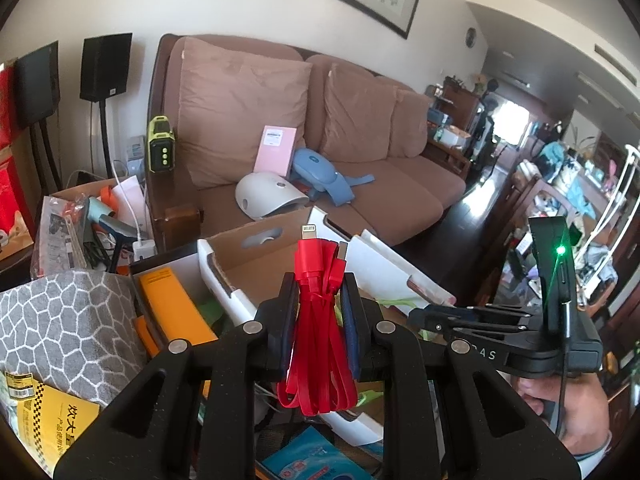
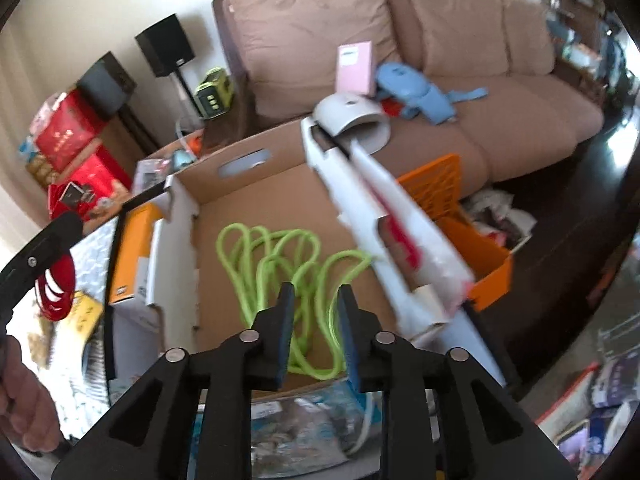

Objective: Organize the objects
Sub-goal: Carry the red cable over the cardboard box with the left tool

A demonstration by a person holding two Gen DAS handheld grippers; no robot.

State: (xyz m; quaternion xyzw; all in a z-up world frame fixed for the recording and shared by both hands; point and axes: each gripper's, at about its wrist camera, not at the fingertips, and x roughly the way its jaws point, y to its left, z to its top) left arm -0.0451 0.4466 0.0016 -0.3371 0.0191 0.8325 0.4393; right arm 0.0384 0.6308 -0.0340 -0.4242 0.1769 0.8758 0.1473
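Our left tongs clamp the bundled flat red cable. Right tongs hang apart over the loose green cord in the cardboard box. Careless drop, cables probably tangle.

Red cable: flat, bundled in loops, upright, clamped at mid-length, connectors at 12 o'clock.
Green cord: lime, loosely looped, lying flat.
Cardboard box: open, holds green cord on its floor.

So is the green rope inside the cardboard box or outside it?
Inside. The green rope lies in loose loops on the floor of the open cardboard box, within its walls. The right gripper hovers above, jaws apart, not pinching it.
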